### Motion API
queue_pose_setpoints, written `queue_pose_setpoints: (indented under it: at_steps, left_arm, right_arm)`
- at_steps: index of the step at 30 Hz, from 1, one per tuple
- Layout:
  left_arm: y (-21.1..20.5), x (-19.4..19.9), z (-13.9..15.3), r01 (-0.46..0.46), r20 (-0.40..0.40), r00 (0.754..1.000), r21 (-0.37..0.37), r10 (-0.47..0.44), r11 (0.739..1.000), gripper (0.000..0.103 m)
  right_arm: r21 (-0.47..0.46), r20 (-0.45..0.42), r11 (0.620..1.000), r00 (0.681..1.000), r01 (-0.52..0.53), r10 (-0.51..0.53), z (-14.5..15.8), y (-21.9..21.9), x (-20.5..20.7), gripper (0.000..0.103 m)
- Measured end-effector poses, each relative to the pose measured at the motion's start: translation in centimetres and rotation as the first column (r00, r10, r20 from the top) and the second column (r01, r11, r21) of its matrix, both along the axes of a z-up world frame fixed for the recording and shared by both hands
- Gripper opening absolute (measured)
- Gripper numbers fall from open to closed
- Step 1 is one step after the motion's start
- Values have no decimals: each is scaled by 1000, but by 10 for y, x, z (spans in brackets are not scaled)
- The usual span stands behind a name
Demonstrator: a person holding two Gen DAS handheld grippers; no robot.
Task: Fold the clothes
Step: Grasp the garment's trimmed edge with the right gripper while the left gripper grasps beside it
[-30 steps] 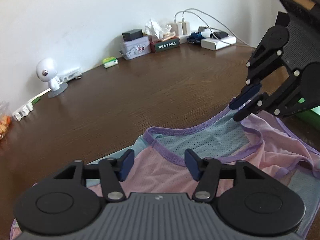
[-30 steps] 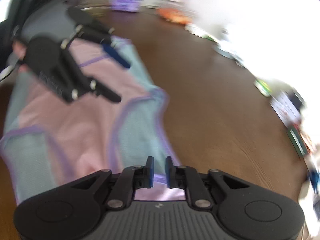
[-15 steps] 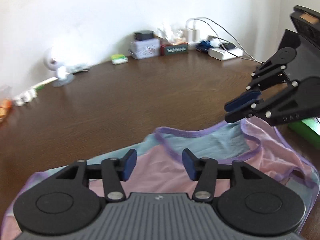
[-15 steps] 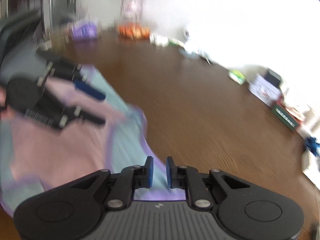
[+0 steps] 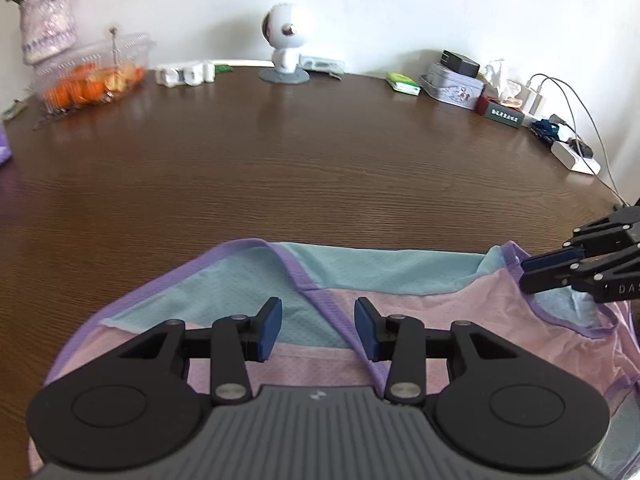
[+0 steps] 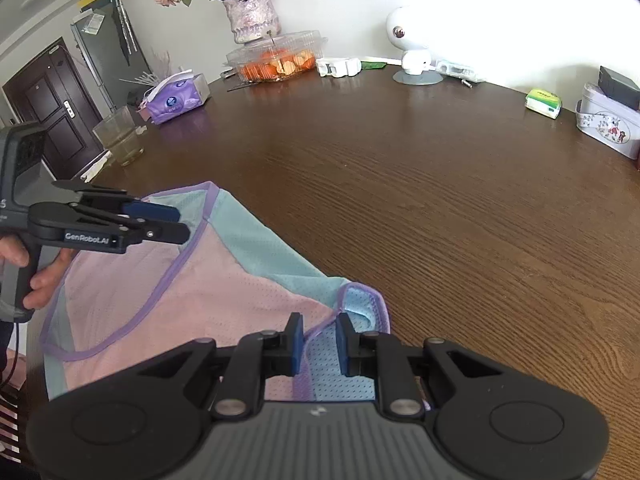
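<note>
A pink mesh top (image 5: 460, 312) with light-blue panels and purple trim lies flat on the brown table (image 5: 320, 160). My left gripper (image 5: 318, 328) hovers over the purple neckline trim near the top's left shoulder. Its jaws are closing, and the pads stand apart with cloth below them. My right gripper (image 6: 319, 344) is over the other shoulder strap, where the blue strap (image 6: 360, 300) is curled. Its jaws are opening, and a purple edge runs between the pads without being pinched. Each view shows the other gripper at the side: the right gripper (image 5: 536, 272) and the left gripper (image 6: 176, 222).
Along the far wall stand a clear box of oranges (image 5: 88, 76), a vase (image 6: 250, 16), a white robot-shaped camera (image 5: 284, 48), a tin box (image 5: 452, 88) and a power strip with cables (image 5: 572, 156). A tissue pack (image 6: 176, 100) and a glass (image 6: 120, 136) sit at the left edge. A hand (image 6: 36, 272) holds the left gripper.
Both grippers have rolled to level and moved apart along the top's neckline edge. The left jaws are narrower than before; the right jaws have parted a little.
</note>
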State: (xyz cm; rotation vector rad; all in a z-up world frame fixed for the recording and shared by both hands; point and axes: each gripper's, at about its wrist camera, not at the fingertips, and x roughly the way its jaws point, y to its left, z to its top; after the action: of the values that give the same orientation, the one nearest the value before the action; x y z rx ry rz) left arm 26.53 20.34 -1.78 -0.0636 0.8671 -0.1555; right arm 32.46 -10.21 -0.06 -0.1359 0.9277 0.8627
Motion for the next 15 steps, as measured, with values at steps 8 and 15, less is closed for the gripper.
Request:
queue_pose_setpoints:
  at_steps: [8, 15]
  left_arm:
    - [-3, 18, -9, -33, 0, 999, -9, 33, 999, 24]
    - [13, 21, -6, -101, 24, 994, -88, 103, 991, 2]
  right_arm:
    - [-29, 18, 1000, 1000, -1, 1, -3, 9, -5, 5]
    - [29, 8, 998, 998, 59, -59, -3, 3, 0, 1]
